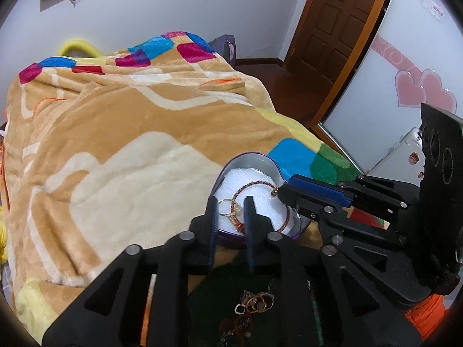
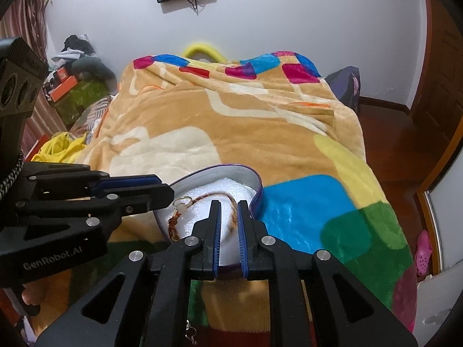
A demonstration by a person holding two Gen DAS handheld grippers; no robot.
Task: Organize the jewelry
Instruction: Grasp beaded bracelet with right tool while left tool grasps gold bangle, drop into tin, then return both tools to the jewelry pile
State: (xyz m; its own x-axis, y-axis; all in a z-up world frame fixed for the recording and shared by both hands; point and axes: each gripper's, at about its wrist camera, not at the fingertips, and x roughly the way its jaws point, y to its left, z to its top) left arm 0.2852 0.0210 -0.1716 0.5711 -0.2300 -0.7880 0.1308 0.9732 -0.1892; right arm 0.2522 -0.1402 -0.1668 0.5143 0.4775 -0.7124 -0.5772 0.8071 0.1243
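Jaws first: on our left gripper they stand narrowly parted over the tin, with the gold rings between the fingers. We can't tell whether the pads touch them; they look loose, resting on the padding. On our right gripper the jaws look nearly closed with only a slim gap, and the braided bracelet runs through that gap. The left view shows the right tips at the bracelet's clasp end, so we read it as pinched there.

Next out is the heart-shaped tin, purple-rimmed, lined with white foam. Bracelet and rings both lie on the foam, inside the rim. A thin bangle curves along the foam's near edge.

Tin sits on the fleece blanket on the bed, near the bed's corner. More jewelry, the loose pile, lies on a dark green patch below our left gripper, not yet in the tin.

Risks from here, our judgement:
- Both grippers crowd one small tin. Withdraw either one crooked and fingers clip each other or the rim.
- Soft blanket under the tin means any push on the rim tips it and spills the foam's load.
- Rings could snag on a left finger and get dragged out as it backs off.
- If right lets go late, the bracelet comes up with it and hooks the rings.
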